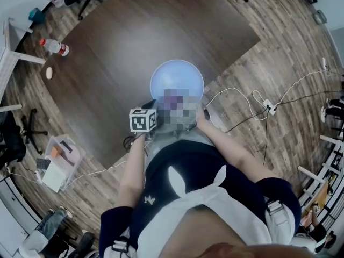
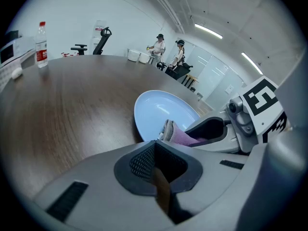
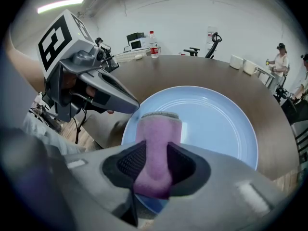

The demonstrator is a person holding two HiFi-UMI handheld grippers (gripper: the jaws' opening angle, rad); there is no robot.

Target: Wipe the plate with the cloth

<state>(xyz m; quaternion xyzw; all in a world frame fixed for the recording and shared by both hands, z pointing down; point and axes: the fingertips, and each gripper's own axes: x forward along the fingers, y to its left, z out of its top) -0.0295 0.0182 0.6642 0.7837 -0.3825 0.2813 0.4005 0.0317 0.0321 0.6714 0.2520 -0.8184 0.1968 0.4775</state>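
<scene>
2 grippers meet at the near rim of the light blue plate point(image 3: 216, 124), which lies close to the near edge of the dark wooden table point(image 1: 107, 63). The right gripper point(image 3: 156, 153) is clenched on a folded pink cloth point(image 3: 156, 138). The cloth's free end sticks out past the jaws over the plate's near rim; I cannot tell whether it touches the plate. The left gripper point(image 2: 153, 150) has its jaws pressed together with nothing between them, and it sits just left of the plate's near rim, beside the cloth. 1 water bottle point(image 1: 54, 47) stands well apart from the plate, by the table's far left edge.
</scene>
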